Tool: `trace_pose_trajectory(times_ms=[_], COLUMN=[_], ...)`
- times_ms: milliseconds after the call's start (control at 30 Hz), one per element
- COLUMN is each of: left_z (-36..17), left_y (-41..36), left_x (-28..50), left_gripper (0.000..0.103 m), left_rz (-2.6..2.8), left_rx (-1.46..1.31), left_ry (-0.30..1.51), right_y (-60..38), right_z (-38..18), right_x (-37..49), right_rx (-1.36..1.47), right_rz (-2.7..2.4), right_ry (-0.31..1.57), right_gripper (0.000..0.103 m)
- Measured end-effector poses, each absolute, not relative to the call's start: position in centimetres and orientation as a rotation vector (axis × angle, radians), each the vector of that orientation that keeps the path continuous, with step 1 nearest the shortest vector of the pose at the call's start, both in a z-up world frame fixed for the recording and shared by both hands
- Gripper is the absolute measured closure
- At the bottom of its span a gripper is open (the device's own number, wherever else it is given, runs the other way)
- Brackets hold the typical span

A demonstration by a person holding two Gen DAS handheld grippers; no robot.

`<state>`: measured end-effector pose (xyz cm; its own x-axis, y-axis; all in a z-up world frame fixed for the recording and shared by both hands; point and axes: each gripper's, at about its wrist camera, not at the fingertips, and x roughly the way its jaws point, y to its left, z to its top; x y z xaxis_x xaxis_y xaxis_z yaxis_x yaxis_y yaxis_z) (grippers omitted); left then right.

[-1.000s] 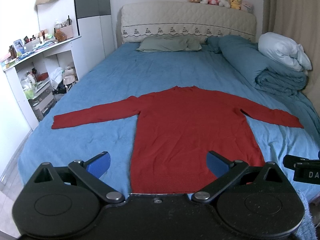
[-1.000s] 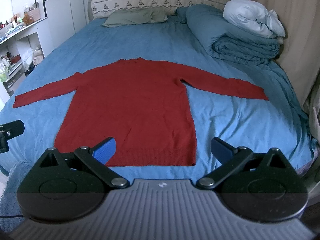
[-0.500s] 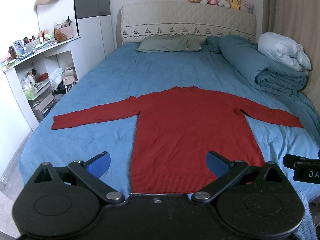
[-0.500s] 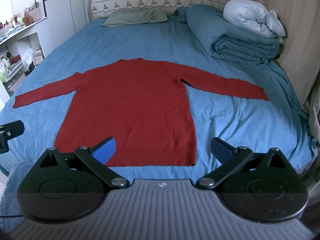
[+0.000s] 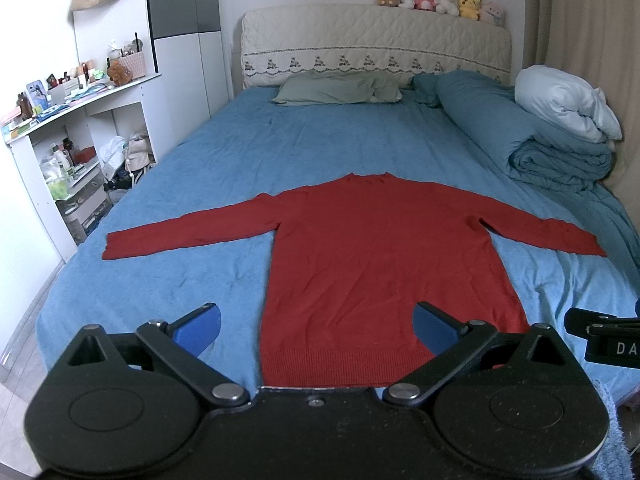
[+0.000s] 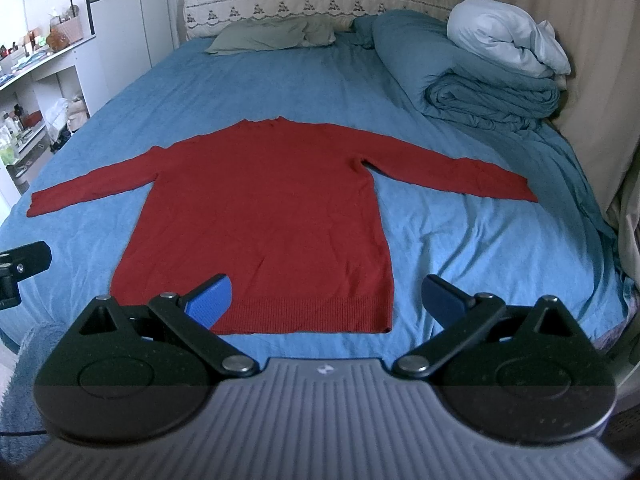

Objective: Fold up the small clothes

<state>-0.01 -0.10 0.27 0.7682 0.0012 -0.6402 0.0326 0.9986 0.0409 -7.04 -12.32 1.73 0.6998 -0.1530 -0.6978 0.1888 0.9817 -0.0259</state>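
Observation:
A red long-sleeved sweater lies flat on the blue bed, sleeves spread out to both sides, ribbed hem nearest me. It also shows in the right wrist view. My left gripper is open and empty, held above the hem near the bed's foot edge. My right gripper is open and empty, above the hem's right part. Neither touches the sweater.
A blue sheet covers the bed. A rolled blue duvet with a white pillow lies at the right. A green pillow rests by the headboard. White shelves stand at the left. A curtain hangs at the right.

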Motion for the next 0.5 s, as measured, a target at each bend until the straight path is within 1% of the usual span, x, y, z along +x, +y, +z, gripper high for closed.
trace_pose_trajectory(times_ms=[333,500], left_z=[0.4,1.1], left_y=[-0.5,-1.9], left_x=[0.6,3.3], left_gripper=[0.0,0.0], left_rz=[-0.026,-0.055], left_rx=[0.04,0.048], left_ry=[0.698,0.667], right_y=[-12.4,-14.1], right_z=[2.2,3.1], right_x=[-7.1,-6.1], right_rx=[0.062,0.091], right_rz=[-0.187,-0.221], right_ry=[0.763,0.733], right_gripper=[0.0,0.0])
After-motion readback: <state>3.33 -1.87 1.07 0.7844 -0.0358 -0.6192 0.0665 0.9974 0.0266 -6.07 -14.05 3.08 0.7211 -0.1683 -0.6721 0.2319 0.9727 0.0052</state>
